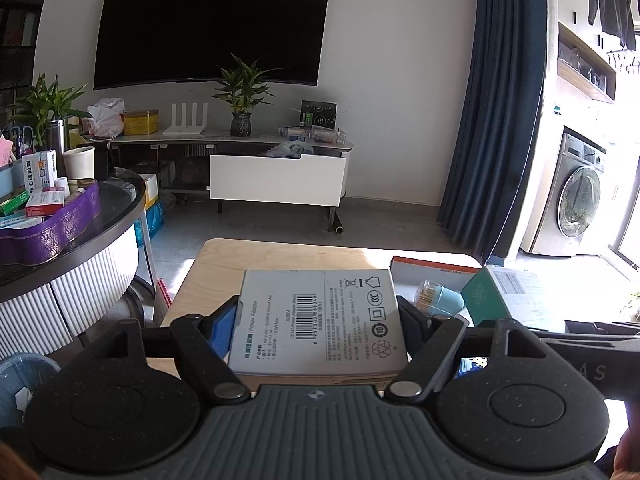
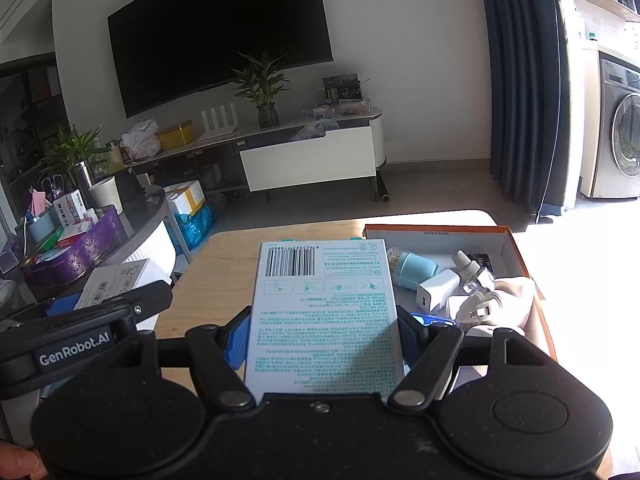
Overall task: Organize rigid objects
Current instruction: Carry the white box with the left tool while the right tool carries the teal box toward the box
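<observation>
While both boxes hang clear of the wooden table (image 2: 224, 264), the step in hand appears to be carrying them to a resting place, most likely the orange-rimmed cardboard tray (image 2: 516, 240) at the table's right end.

The tray already holds loose items: a pale blue toothpick holder (image 2: 414, 270), a white USB charger (image 2: 438, 290), a small dropper bottle (image 2: 474, 276) and a white corded plug, so free floor space inside it is limited. Judge the open patch near its back wall before committing either box.

The right gripper (image 2: 322, 336) is closed partway on the white box with teal print (image 2: 324, 316), its blue pads pressing the two long sides, barcode end pointing away. The box lies nearly flat and sticks far out past the fingers; keep the wrist level so the far end does not dip and catch the tray rim.

The left gripper (image 1: 320, 328) is likewise clamped on the grey power adapter box (image 1: 318, 320), label side up, pads on both side faces. It sits above the table's near edge, left of the tray.

Bring one box in at a time, since the two tools are close beside each other and could collide. Lower until the base rests, then release.
</observation>
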The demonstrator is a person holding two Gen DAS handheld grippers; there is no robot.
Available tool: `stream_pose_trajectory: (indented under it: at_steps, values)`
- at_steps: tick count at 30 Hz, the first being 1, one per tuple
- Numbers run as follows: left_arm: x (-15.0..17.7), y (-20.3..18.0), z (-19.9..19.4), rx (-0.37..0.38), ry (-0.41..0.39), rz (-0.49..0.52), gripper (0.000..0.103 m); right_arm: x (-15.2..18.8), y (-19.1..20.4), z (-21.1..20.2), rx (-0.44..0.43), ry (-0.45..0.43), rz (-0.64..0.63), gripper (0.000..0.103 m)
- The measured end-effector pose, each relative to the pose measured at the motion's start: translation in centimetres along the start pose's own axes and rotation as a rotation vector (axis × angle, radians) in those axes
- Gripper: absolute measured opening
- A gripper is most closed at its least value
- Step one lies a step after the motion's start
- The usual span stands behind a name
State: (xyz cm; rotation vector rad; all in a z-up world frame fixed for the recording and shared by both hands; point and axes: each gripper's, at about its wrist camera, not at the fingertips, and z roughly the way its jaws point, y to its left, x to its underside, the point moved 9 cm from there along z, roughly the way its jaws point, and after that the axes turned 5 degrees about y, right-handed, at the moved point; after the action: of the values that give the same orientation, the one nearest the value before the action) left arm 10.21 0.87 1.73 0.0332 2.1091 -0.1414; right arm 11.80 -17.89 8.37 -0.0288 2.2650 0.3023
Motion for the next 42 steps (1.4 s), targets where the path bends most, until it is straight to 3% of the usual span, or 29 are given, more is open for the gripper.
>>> stream_pose_trajectory:
  at_steps: [42]
  values:
    - [0.3, -3.3, 1.1, 0.082, 0.02, 0.071, 0.079, 0.0, -5.1, -2.2, 0.086, -0.031, 0.061, 0.085]
